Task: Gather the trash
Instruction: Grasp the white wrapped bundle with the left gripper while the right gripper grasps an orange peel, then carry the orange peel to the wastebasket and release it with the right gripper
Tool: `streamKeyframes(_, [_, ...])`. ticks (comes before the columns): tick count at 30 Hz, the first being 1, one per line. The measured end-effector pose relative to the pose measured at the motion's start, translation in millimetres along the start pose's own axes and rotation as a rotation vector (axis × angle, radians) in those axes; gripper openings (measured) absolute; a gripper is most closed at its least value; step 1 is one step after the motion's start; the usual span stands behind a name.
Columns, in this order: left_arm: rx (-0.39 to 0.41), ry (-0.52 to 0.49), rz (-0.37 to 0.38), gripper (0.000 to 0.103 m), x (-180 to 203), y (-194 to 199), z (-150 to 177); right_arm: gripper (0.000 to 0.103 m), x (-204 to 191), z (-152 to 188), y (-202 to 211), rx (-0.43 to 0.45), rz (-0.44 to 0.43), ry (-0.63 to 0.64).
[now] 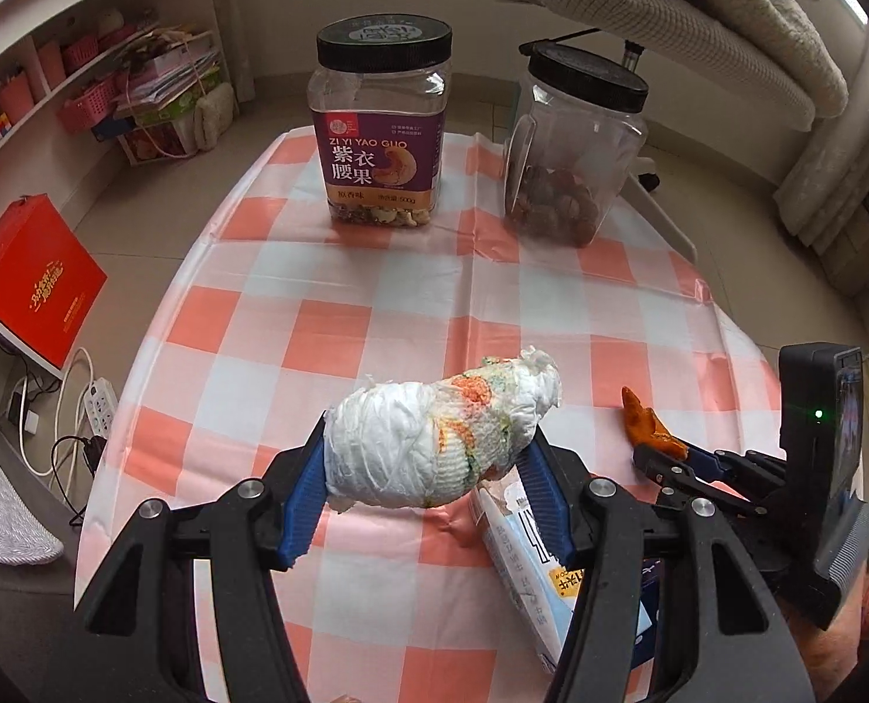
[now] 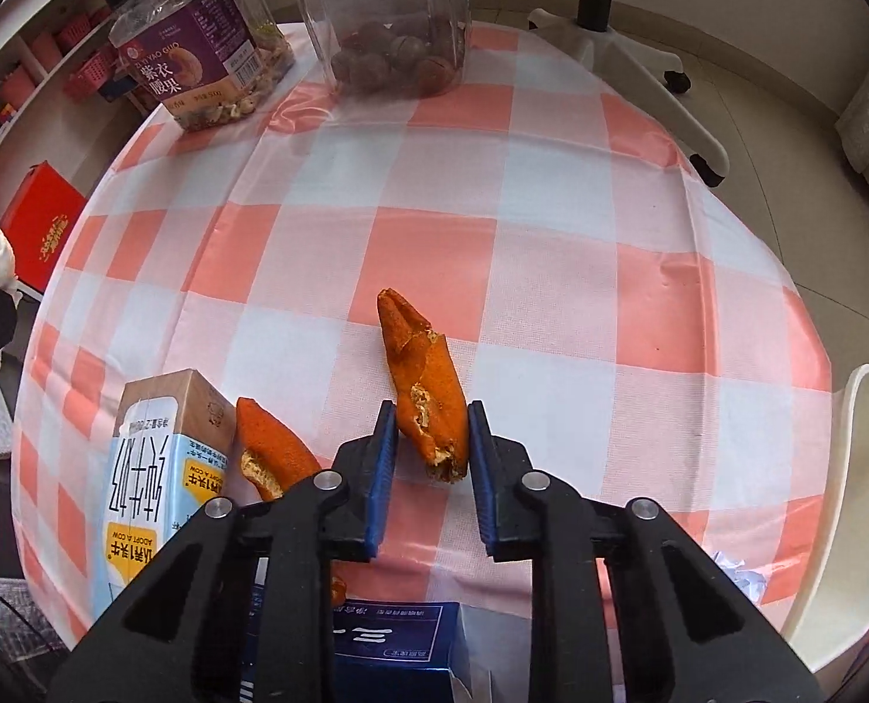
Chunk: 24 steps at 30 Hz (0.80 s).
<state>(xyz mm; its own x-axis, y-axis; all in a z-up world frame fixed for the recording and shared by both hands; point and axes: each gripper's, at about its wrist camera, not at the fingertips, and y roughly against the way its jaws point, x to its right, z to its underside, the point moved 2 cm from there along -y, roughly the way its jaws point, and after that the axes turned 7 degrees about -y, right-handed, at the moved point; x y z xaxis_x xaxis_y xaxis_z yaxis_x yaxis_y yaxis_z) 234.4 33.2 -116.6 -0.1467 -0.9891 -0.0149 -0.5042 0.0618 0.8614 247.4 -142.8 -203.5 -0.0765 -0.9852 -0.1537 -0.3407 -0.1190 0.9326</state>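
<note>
Tissue wad [image 1: 440, 439] sits clamped in our left gripper [image 1: 428, 468] above the checked tablecloth [image 1: 375, 304]; our right gripper [image 2: 431, 445] pinches orange peel [image 2: 428, 386].

Two jars [image 1: 384, 129] are blocking the desk's [image 2: 551, 234] far edge; a carton [image 2: 153, 468] is crowding the near left; the middle is lying open.

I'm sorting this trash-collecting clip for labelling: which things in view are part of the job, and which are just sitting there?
Part of the job:
- crumpled tissue wad, gripped in the left tongs
- orange peel, pinched by the right tongs
- second orange peel
- milk carton

Just sitting there:
- cashew jar
- jar of brown nuts
- checked tablecloth
</note>
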Motion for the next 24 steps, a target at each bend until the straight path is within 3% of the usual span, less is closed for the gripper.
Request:
streamKeyframes(13, [0.186,0.107,-0.006,0.059,-5,51,-13,0.02,-11,-15,126,0.406,-0.101,-0.003])
streamKeyframes(24, [0.292,0.049,-0.036,0.059,30,84,-4,0.02,-7,4,171,0.6,-0.016,0.029])
